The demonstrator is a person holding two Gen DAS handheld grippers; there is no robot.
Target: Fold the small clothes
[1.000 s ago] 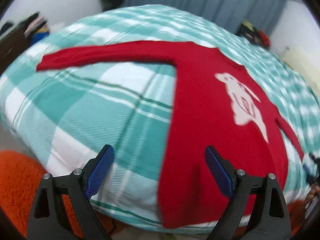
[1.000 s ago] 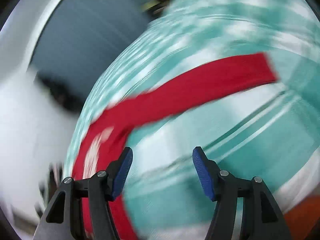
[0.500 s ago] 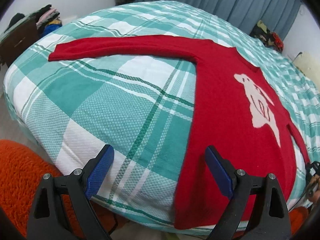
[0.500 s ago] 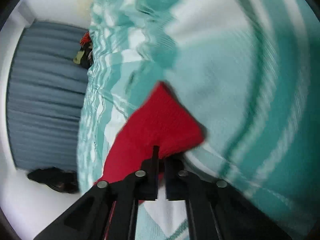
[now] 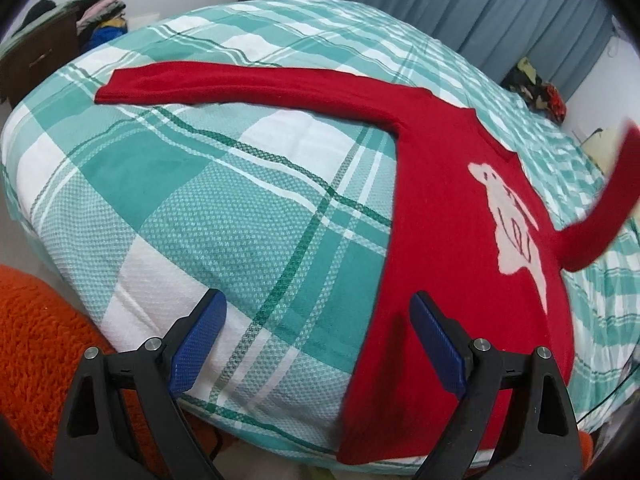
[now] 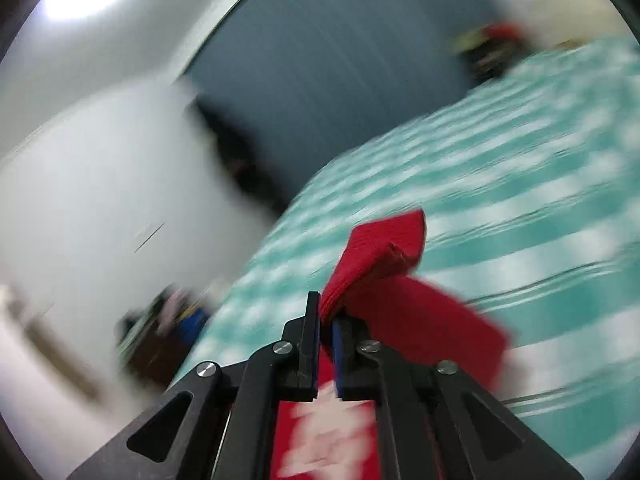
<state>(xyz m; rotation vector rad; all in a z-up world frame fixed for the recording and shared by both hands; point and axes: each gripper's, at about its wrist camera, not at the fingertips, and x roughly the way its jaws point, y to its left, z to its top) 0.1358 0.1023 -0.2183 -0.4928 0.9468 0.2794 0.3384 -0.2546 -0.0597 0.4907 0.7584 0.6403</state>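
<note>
A small red sweater [image 5: 452,216] with a white animal figure lies face up on a teal and white plaid bed [image 5: 224,200]. Its left sleeve [image 5: 240,88] stretches out flat to the left. My left gripper [image 5: 318,340] is open and empty, hovering near the sweater's hem at the bed's near edge. My right gripper [image 6: 328,320] is shut on the cuff of the right sleeve [image 6: 380,248] and holds it up in the air. The lifted sleeve also shows at the right of the left wrist view [image 5: 600,216].
An orange fluffy rug [image 5: 36,344] lies at the lower left beside the bed. A dark dresser with stacked clothes [image 5: 60,28] stands at the far left. Blue-grey curtains [image 5: 460,4] hang behind the bed. A pile of clothes [image 5: 540,92] sits at the far right.
My right gripper closed on the right sleeve's cuff and lifted it off the bed, swinging it over the sweater. My left gripper stayed open near the hem.
</note>
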